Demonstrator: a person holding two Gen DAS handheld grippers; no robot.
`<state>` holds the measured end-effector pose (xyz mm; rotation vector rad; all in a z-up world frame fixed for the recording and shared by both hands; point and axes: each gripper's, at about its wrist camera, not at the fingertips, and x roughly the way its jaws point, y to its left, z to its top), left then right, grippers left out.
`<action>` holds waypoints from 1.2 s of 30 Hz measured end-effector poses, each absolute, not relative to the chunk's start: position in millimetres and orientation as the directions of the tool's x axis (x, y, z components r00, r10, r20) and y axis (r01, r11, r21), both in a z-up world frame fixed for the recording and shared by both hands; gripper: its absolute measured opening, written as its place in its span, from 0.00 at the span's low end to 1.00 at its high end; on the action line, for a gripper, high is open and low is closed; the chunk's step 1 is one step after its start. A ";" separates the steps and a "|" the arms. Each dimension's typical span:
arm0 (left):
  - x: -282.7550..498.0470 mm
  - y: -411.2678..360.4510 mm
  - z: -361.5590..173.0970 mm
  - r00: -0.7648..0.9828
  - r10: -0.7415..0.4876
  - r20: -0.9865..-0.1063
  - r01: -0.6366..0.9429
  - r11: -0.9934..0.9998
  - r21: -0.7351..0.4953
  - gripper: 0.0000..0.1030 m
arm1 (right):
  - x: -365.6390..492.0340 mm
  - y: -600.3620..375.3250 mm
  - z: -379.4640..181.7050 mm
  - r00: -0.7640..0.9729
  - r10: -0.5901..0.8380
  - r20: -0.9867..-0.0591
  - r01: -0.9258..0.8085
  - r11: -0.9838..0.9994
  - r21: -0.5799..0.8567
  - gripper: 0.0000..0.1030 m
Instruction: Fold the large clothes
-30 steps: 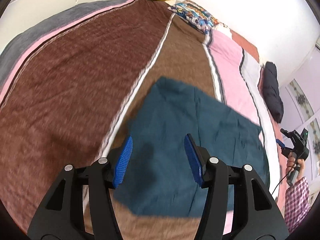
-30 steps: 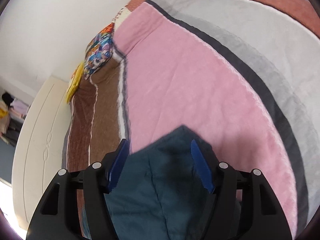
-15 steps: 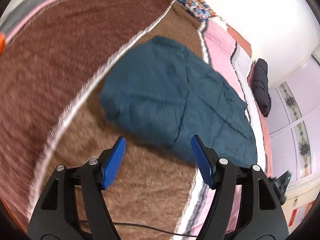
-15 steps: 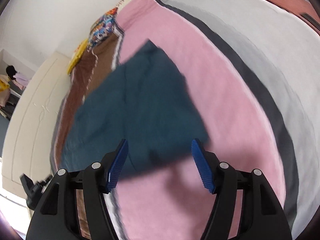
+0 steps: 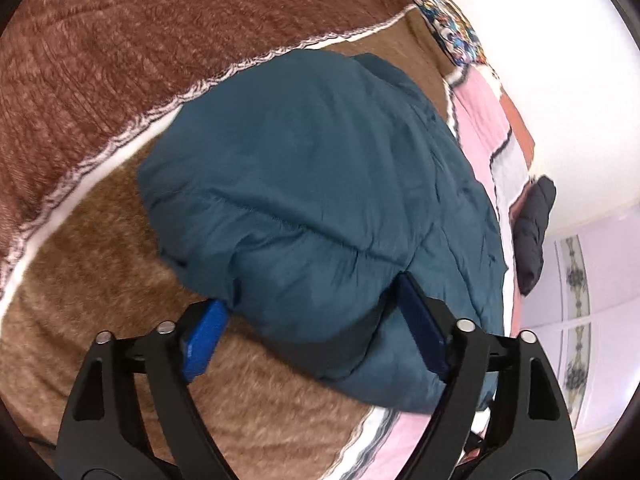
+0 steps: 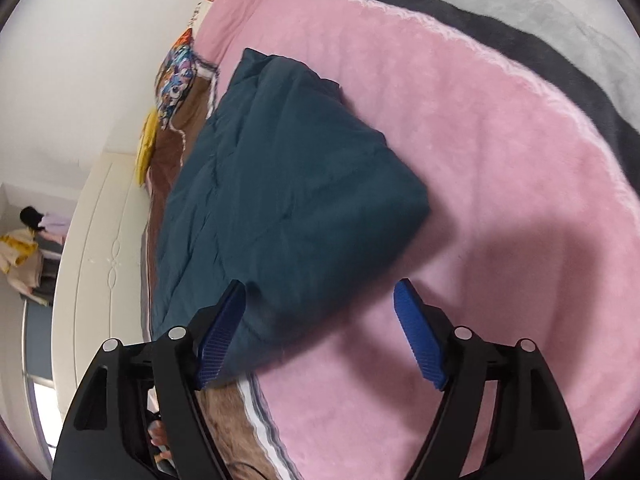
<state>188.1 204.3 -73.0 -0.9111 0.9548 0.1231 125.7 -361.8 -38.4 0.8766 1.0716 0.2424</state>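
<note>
Care matters most at the near hem: the teal padded garment [image 5: 320, 200] lies folded into a thick bundle on the bed [image 5: 100, 100], across the brown and pink bands of the blanket, and the next fold likely calls for both near corners to be pinched through every layer, then lifted together so the stack does not slide apart. A grab of the top layer alone would peel the bundle open.

The left hand-held gripper [image 5: 316, 332] tilts downward at the near left edge, its jaws opening, with the puffy rim between them. Its left pad sits tucked under the fabric's edge, though the blur makes it hard to say whether either pad presses; I read it as released.

The right hand-held gripper [image 6: 320, 332] also points down and forward at the bundle's near right corner. Its jaws are opening, nothing gripped: the left pad overlaps the cloth's edge, the right hangs over bare pink blanket [image 6: 500, 160].
</note>
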 end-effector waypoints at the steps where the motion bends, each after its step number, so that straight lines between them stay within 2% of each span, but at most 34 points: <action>1: 189.2 205.0 -75.5 0.609 -0.285 -0.740 -0.469 0.623 -0.626 0.81 | 129.0 -358.3 -38.8 0.487 0.561 -0.669 0.230 0.657 0.718 0.73; 3: 191.1 204.5 -77.4 0.630 -0.281 -0.724 -0.466 0.610 -0.641 0.79 | 134.4 -352.7 -39.9 0.497 0.549 -0.672 0.230 0.663 0.712 0.73; 4: 192.3 204.2 -75.0 0.639 -0.276 -0.718 -0.455 0.617 -0.642 0.68 | 136.6 -350.3 -40.8 0.501 0.546 -0.671 0.235 0.661 0.713 0.72; 5: 193.0 201.4 -70.7 0.649 -0.269 -0.712 -0.431 0.641 -0.635 0.55 | 138.4 -349.0 -41.8 0.505 0.549 -0.666 0.240 0.652 0.719 0.65; 6: 193.4 199.5 -66.3 0.654 -0.262 -0.710 -0.415 0.660 -0.626 0.49 | 141.6 -348.4 -44.2 0.506 0.556 -0.660 0.247 0.640 0.728 0.55; 7: 191.6 196.7 -60.5 0.663 -0.248 -0.706 -0.396 0.684 -0.612 0.37 | 144.9 -346.8 -44.8 0.503 0.555 -0.663 0.252 0.639 0.727 0.52; 8: 189.0 196.4 -57.2 0.670 -0.242 -0.702 -0.385 0.695 -0.607 0.28 | 147.2 -345.0 -43.6 0.505 0.554 -0.662 0.246 0.643 0.726 0.42; 11: 181.4 192.9 -42.0 0.685 -0.229 -0.691 -0.351 0.728 -0.589 0.18 | 149.6 -341.0 -34.3 0.518 0.544 -0.660 0.209 0.667 0.715 0.29; 15: 165.8 187.3 -25.1 0.691 -0.213 -0.690 -0.320 0.766 -0.557 0.15 | 141.0 -343.7 -23.6 0.538 0.548 -0.640 0.179 0.668 0.723 0.22; 22: 109.4 189.9 -30.9 0.655 -0.270 -0.706 -0.299 0.766 -0.569 0.15 | 96.5 -356.1 -8.8 0.523 0.540 -0.659 0.140 0.709 0.692 0.22; 29: 63.8 184.2 -44.4 0.627 -0.290 -0.723 -0.309 0.760 -0.572 0.16 | 44.9 -378.5 -23.7 0.483 0.547 -0.683 0.153 0.716 0.681 0.22; 36: 41.9 180.1 -57.0 0.610 -0.283 -0.740 -0.308 0.775 -0.552 0.18 | 29.1 -389.8 -28.3 0.478 0.541 -0.692 0.155 0.723 0.673 0.22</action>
